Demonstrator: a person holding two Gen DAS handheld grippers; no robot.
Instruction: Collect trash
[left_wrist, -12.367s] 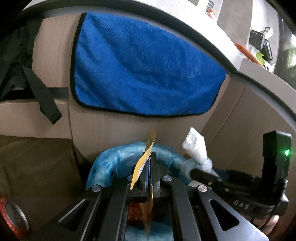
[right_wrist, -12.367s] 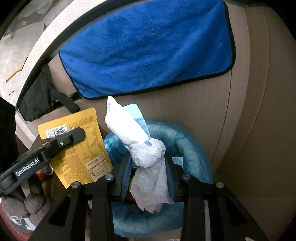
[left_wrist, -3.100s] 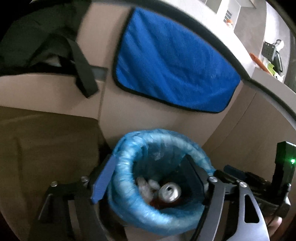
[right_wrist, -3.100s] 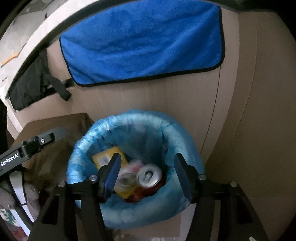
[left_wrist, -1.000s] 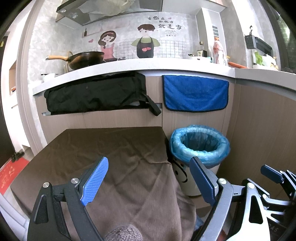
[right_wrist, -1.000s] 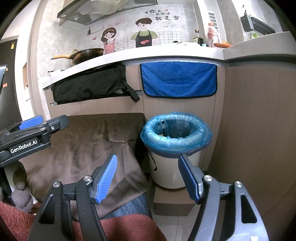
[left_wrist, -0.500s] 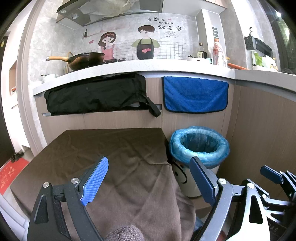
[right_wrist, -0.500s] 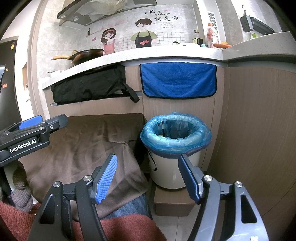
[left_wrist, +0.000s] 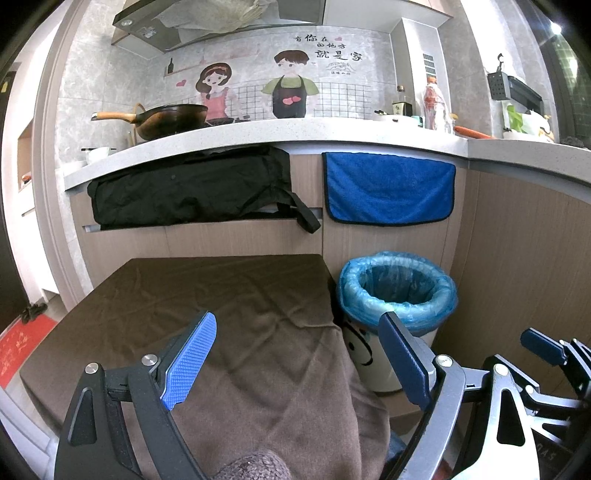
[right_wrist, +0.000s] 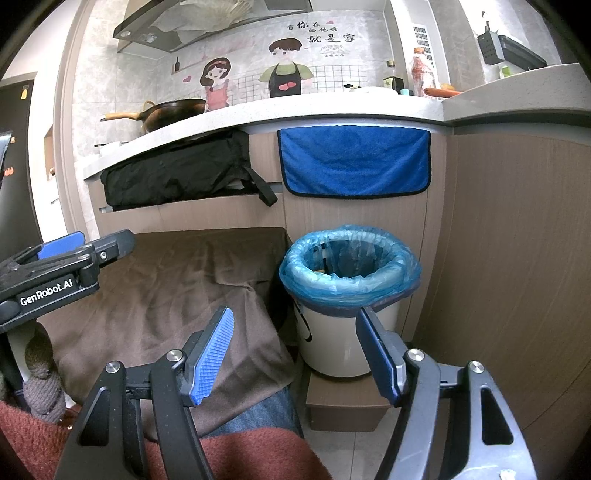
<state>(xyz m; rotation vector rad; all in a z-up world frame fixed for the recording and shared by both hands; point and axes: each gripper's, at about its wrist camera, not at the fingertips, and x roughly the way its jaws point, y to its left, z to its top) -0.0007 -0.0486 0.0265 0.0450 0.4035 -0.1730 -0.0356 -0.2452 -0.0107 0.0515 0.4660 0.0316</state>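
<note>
Currently left gripper (left_wrist: 297, 354) is hovering over the brown cloth (left_wrist: 207, 295) covering the tabletop, jaws spread wide, nothing between the blue pads (left_wrist: 190, 354). Cloth surface is lying bare and wrinkled, front edge draping down. Behind it, a black bag (left_wrist: 188, 192) is hanging under the counter edge, with a wok (left_wrist: 166, 118) sitting up on the counter.

Right of the tabletop, the trash bin (right_wrist: 340, 332) is standing on a low wooden step (right_wrist: 347, 402), just beside the cloth's edge and against the cabinet corner. It's wearing a blue bag liner (right_wrist: 351, 277) folded over the rim; in the right wrist view a bit of yellow is showing inside, contents otherwise too dark to tell. A blue towel (right_wrist: 354, 162) is hanging on the cabinet front directly above it.

Right gripper (right_wrist: 295, 354) is pointing at the bin's lower left side, jaws parted and gripping nothing, well short of the bin.
</note>
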